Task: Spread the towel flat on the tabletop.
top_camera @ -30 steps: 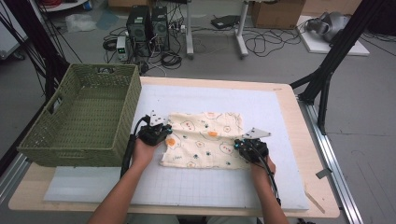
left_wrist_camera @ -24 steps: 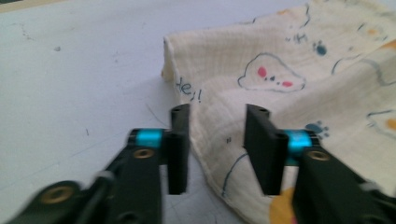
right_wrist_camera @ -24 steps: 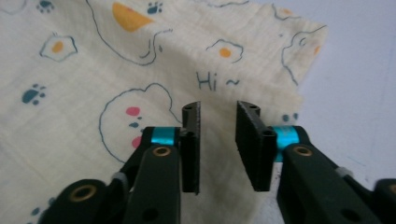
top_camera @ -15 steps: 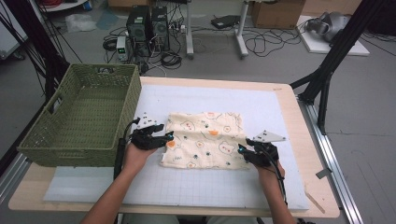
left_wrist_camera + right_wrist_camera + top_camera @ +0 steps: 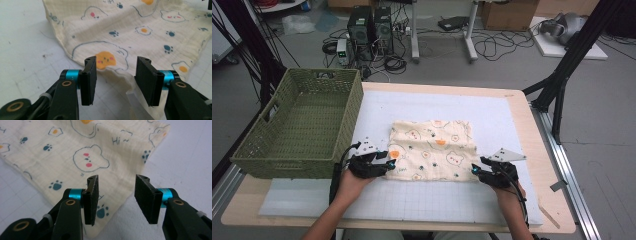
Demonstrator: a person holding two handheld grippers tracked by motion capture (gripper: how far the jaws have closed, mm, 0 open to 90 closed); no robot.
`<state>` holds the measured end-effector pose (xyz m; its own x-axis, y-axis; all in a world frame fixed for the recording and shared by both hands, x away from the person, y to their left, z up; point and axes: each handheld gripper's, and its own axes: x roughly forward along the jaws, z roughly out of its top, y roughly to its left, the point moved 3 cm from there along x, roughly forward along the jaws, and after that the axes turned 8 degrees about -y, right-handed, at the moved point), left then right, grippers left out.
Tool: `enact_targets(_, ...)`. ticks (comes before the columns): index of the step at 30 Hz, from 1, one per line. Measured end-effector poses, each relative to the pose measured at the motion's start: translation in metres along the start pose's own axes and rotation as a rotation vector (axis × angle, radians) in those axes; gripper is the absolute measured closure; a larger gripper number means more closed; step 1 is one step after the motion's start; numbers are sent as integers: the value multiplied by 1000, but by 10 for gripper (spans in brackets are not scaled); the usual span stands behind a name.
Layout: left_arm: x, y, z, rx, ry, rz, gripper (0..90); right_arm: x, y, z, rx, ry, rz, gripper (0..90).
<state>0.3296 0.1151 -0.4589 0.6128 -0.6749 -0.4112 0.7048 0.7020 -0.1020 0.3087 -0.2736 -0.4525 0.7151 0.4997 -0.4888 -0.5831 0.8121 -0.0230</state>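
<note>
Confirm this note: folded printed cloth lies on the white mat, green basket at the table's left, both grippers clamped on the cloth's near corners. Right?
Not quite: both sets of jaws stand open at the cloth corners, gripping nothing, as both gripper views show. The left gripper, right gripper, mat and basket are as noted.

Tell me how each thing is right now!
Cream cloth with bear and egg prints: folded, lying flat on the white mat, not held.
Green woven basket: upright, empty.
Left tool: open at the cloth's corner, jaws just closing slightly.
Right tool: open at the other corner, jaws just opening.
</note>
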Motion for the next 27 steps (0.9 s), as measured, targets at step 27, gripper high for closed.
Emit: enact_targets(27,-28,-29,-19,66,113,-130,871,-24,33,-22,-73,146,237,877)
